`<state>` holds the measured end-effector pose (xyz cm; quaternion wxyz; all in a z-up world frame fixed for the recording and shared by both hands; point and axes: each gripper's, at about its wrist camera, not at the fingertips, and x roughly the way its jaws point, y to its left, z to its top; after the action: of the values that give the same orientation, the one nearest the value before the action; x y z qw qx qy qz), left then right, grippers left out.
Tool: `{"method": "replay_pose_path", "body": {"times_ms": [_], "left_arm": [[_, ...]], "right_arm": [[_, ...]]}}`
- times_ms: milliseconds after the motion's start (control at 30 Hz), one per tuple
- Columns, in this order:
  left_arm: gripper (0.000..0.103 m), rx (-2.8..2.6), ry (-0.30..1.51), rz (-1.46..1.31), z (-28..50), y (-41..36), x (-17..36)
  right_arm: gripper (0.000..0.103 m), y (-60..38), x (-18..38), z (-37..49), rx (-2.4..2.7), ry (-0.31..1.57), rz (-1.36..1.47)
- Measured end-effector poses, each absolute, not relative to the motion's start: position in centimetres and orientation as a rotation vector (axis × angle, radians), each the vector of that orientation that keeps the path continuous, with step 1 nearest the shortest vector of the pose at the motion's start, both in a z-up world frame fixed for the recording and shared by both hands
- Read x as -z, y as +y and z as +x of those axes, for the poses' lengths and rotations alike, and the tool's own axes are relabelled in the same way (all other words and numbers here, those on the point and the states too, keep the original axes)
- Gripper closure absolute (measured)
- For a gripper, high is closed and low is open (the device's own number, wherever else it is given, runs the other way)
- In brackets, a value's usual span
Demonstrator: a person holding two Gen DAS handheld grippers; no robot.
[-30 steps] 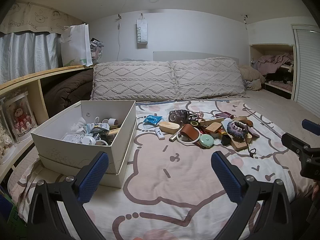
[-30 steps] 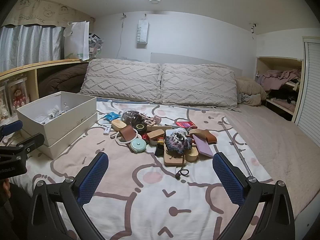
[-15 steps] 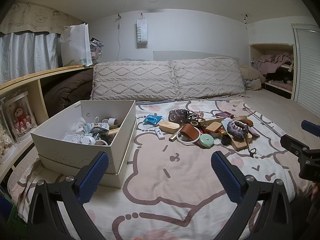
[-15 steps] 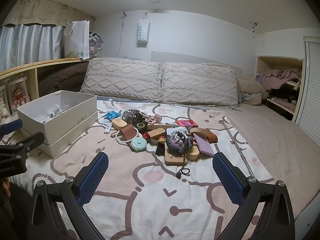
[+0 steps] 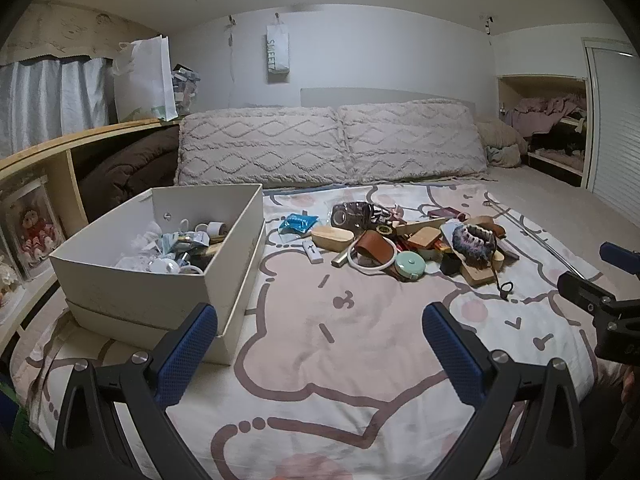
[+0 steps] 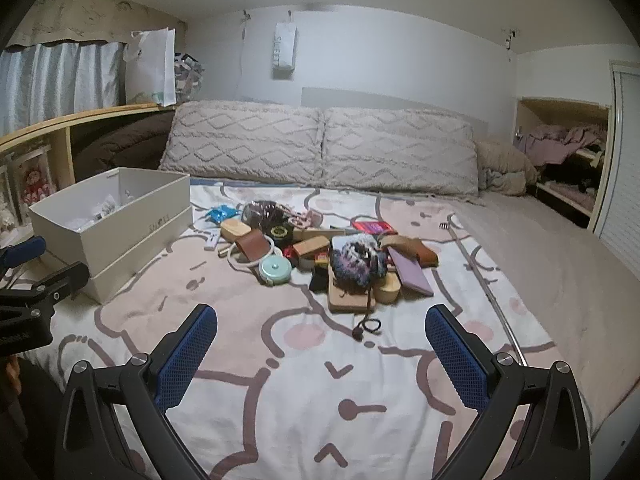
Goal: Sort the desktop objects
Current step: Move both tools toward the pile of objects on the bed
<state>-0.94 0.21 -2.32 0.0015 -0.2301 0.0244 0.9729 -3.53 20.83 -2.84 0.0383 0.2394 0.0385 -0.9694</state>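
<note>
A pile of small objects lies on the bed: a mint round case [image 5: 409, 265] [image 6: 274, 270], a brown leather pouch [image 5: 373, 246] [image 6: 252, 246], a purple scrunchie [image 5: 473, 241] [image 6: 357, 261] on a wooden board [image 6: 349, 297], a blue packet [image 5: 297, 223], a black hair tie [image 6: 365, 327]. A white box [image 5: 132, 284] [image 6: 120, 236] with several items in it stands at the left. My left gripper [image 5: 320, 344] is open and empty, in front of the box and pile. My right gripper [image 6: 320, 344] is open and empty, short of the hair tie.
Two knitted pillows [image 5: 332, 144] lie at the head of the bed. A wooden shelf [image 5: 60, 148] with a white paper bag runs along the left. An alcove with clothes [image 6: 560, 148] is at the right. A patterned blanket [image 6: 304, 392] covers the bed.
The right gripper has moved a little forward toward the pile. The left gripper has barely moved.
</note>
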Motion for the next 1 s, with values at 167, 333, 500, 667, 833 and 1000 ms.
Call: {"method": "replay_pose_path", "body": {"times_ms": [167, 333, 500, 667, 833, 1000], "left_arm": [[0.0, -3.032, 0.064, -0.762, -1.7, 0.5, 3.1], [0.0, -3.01, 0.063, -0.804, -2.5, 1.1, 4.1], [0.0, -2.986, 0.057, -0.852, -3.5, 1.6, 5.2], [0.0, -2.96, 0.041, -0.914, -4.7, 1.8, 6.3], [0.0, -2.936, 0.021, -0.982, -6.0, 2.0, 7.8], [0.0, -2.916, 0.031, -1.034, -7.0, 2.4, 9.0]], "right_arm": [[0.0, 21.2, 3.7, -4.2, 2.959, 0.1, 0.779], [0.0, 21.4, 4.8, -5.0, 2.942, 0.09, 0.832], [0.0, 21.6, 6.0, -5.9, 2.919, 0.078, 0.891], [0.0, 21.7, 7.3, -7.3, 2.891, 0.095, 0.973], [0.0, 22.0, 8.2, -9.0, 2.853, 0.093, 1.031], [0.0, 22.3, 9.3, -10.9, 2.818, 0.102, 1.093]]}}
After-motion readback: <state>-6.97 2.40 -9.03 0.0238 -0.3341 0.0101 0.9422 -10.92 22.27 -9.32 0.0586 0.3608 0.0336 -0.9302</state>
